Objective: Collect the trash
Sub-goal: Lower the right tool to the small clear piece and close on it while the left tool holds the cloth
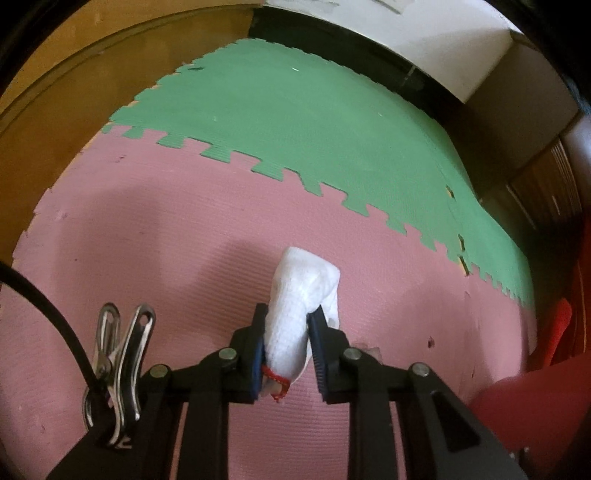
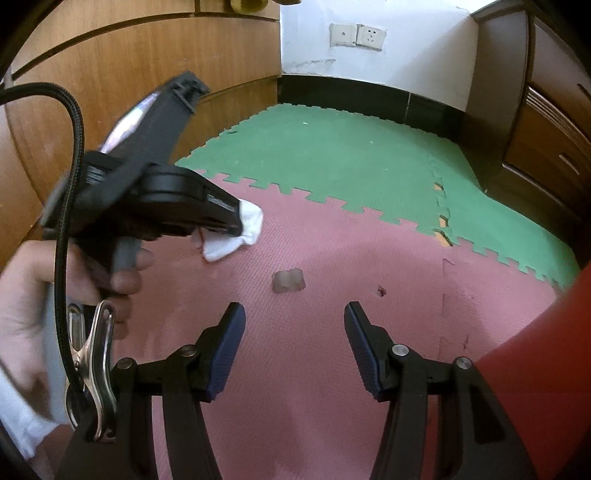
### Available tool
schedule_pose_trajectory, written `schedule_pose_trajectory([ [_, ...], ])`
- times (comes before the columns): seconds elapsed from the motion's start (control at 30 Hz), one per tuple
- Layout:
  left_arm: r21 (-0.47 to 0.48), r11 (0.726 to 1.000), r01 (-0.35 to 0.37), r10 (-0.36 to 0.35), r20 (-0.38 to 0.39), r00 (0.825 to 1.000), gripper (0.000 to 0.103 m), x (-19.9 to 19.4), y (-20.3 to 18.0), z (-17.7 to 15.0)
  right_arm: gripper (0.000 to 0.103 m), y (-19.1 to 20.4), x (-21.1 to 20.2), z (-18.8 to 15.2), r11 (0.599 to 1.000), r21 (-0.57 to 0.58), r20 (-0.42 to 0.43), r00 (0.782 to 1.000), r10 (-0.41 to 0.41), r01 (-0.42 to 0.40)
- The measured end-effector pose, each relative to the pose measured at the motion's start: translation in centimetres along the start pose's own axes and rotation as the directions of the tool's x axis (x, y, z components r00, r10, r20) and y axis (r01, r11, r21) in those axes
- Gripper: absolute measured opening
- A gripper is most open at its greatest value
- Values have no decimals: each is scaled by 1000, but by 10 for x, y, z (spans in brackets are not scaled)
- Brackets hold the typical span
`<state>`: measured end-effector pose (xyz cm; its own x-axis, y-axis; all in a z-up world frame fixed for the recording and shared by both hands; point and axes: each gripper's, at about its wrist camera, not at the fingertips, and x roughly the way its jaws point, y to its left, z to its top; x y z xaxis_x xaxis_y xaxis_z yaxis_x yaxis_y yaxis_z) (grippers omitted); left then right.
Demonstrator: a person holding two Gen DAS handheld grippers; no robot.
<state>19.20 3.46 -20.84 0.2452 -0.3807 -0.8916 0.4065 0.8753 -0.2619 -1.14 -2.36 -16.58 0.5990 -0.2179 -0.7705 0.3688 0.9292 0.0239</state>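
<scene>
My left gripper is shut on a crumpled white tissue and holds it a little above the pink foam mat. A bit of red string hangs by the tissue's lower end. The right wrist view shows that gripper from the side in a person's hand, with the tissue sticking out of its tip. My right gripper stands open over the pink mat with nothing between its fingers. A small clear plastic scrap lies on the mat just ahead of it.
Green foam tiles join the pink ones farther back. Wooden cabinet fronts stand at the left, drawers at the right, and a white wall with sockets behind. A large red object fills the lower right.
</scene>
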Motion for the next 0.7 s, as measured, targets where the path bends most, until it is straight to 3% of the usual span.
schedule_pose_trajectory([
  [0.7, -112, 994, -14, 14, -3, 1000, 22, -6, 36, 7, 57, 17, 90, 15, 999, -33, -37, 999, 1, -3],
])
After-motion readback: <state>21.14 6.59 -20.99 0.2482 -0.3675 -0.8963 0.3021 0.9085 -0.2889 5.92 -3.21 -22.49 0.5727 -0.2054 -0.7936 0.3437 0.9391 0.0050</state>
